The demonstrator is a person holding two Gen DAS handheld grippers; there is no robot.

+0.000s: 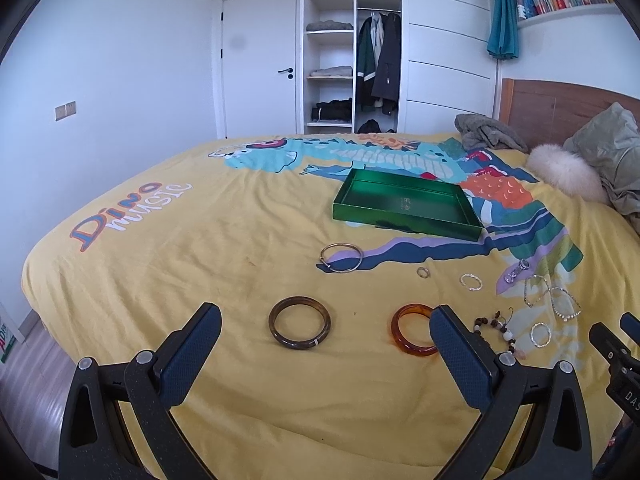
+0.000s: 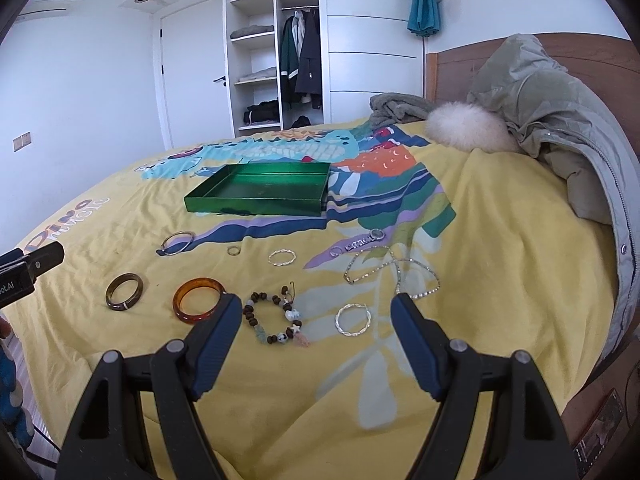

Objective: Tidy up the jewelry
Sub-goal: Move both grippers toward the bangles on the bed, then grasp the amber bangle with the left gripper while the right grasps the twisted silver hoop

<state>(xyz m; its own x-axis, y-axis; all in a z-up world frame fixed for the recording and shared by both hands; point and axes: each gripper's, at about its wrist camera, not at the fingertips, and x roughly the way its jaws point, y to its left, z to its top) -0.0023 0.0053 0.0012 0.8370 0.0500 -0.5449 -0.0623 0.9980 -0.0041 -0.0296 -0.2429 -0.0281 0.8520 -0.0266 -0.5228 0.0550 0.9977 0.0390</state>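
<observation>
Jewelry lies loose on a yellow bedspread (image 1: 168, 280), all in front of the empty green tray (image 1: 404, 208). To start well, take one bangle by its rim and lift it clear. The left gripper (image 1: 326, 330) hovers spread wide over the brown bangle (image 1: 299, 322); the right gripper (image 2: 316, 314), also spread and empty, hovers over the bead bracelet (image 2: 276, 318).

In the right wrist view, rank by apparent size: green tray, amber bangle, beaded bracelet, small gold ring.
1. green tray, largest though farthest.
2. beaded bracelet and amber bangle: look alike, unranked.
3. small gold ring, smallest, but farther away.
</observation>
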